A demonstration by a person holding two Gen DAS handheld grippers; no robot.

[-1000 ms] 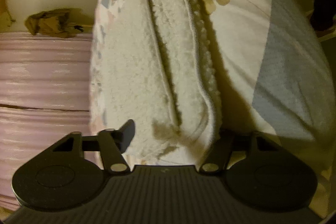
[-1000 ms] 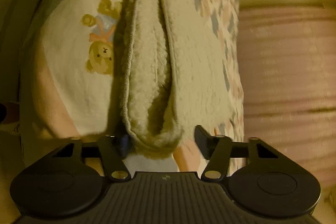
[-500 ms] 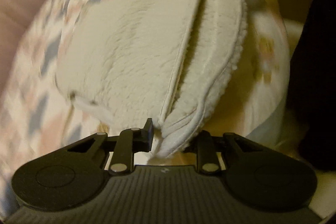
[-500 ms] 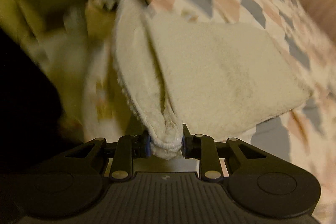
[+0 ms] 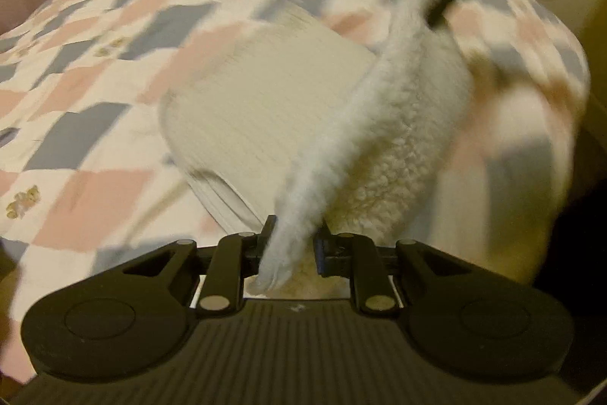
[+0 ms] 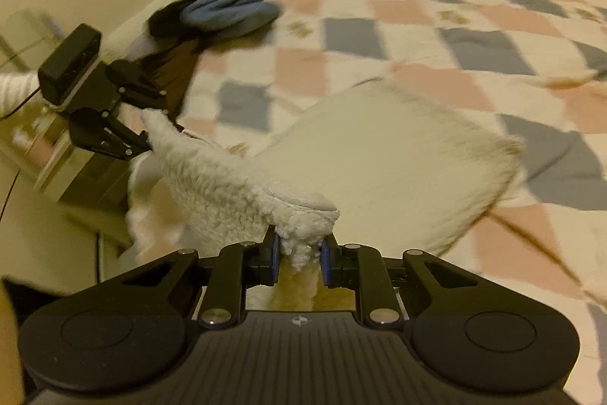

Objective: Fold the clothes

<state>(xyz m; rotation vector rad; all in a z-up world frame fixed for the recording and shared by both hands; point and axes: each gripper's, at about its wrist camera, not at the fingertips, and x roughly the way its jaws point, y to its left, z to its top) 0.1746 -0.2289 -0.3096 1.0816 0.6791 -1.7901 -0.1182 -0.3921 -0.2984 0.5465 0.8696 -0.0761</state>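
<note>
lowered onto quilt (image 5: 95, 71), cream fleece garment (image 5: 265, 109) half-flat; both claws (image 5: 292, 245) (image 6: 297, 259) pinching its edge.

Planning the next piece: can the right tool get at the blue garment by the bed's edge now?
Probably not yet: the right tool is clamped on the fleece garment, though the quilt toward the blue garment looks unobstructed.

The fleece garment (image 6: 379, 154) lies on the bed (image 6: 436, 25) near its edge, one hem stretched between the left hand-held gripper (image 5: 292, 247) and the right hand-held gripper (image 6: 299, 259). A bundle of clothes (image 6: 231, 6) sits farther along that edge.
</note>
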